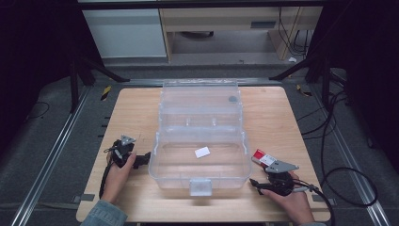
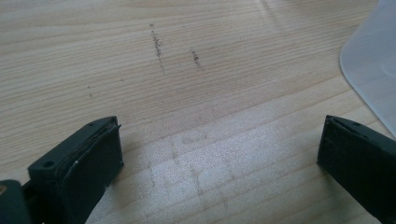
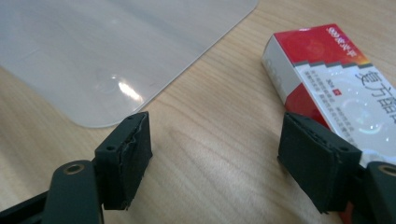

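The red-and-white carton (image 1: pixel 263 158) lay flat on the wooden table (image 1: pixel 282 122), just beside the right wall of the clear plastic storage box (image 1: pixel 200 141) and outside it. Judged from how things lay, the work of getting the carton into the box had barely begun: nothing gripped it, and it had not left the tabletop.

In the right gripper view the carton (image 3: pixel 327 79) sat just ahead of the right-hand jaw, printed face up, while a rounded corner of the box (image 3: pixel 107 56) filled the upper left. The right gripper (image 1: pixel 275 181) hung low over the table with its jaws spread wide and nothing between them but bare wood (image 3: pixel 210 154). It appeared to stand close to the carton without yet straddling it.

The box stood in the middle of the table with its lid thrown back toward the far edge and its front latch (image 1: pixel 200 187) facing the person. A small white card (image 1: pixel 202 152) rested on its floor, and a dark round spot (image 1: pixel 232 99) showed on the raised lid; whether that was an object or a fitting could not be told.

The left gripper (image 1: pixel 123 153) waited near the box's left wall, jaws likewise parted and empty over scuffed wood (image 2: pixel 187 93), with a corner of the box (image 2: pixel 373 60) at the frame's edge.

What remained, by this reading, was the whole of it: closing on the carton, lifting it over the wall and setting it inside.
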The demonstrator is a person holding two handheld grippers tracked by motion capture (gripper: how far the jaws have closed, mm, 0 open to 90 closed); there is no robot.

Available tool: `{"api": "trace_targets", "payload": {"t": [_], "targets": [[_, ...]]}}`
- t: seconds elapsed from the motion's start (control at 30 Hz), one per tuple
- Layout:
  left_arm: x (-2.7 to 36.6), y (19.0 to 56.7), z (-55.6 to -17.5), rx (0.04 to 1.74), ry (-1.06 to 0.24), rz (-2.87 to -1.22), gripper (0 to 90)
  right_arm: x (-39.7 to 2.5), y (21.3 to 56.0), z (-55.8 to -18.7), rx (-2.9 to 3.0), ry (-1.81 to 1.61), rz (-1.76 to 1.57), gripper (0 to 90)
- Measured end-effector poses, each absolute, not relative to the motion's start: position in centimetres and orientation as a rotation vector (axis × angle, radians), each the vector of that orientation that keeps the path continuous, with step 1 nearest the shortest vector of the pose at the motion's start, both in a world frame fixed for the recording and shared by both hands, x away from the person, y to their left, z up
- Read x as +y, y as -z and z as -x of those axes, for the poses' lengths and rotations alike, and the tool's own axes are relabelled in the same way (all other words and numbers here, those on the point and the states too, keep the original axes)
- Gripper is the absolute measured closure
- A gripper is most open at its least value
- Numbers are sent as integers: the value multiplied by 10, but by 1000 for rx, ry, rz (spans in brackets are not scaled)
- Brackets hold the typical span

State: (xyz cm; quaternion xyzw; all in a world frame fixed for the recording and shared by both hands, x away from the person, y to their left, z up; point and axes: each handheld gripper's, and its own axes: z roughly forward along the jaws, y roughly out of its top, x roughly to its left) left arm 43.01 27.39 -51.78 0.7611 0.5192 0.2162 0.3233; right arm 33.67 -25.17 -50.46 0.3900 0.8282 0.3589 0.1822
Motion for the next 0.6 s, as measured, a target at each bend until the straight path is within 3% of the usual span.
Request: {"api": "trace_targets", "payload": {"t": [0.4, 0.6], "targets": [[274, 518, -429, 1362, -567, -1997, 0, -287, 452, -345, 2304, -871, -1095, 235], [274, 518, -429, 1359, -566, -1999, 0, -298, 452, -368, 2387, -752, -1086, 285]]}}
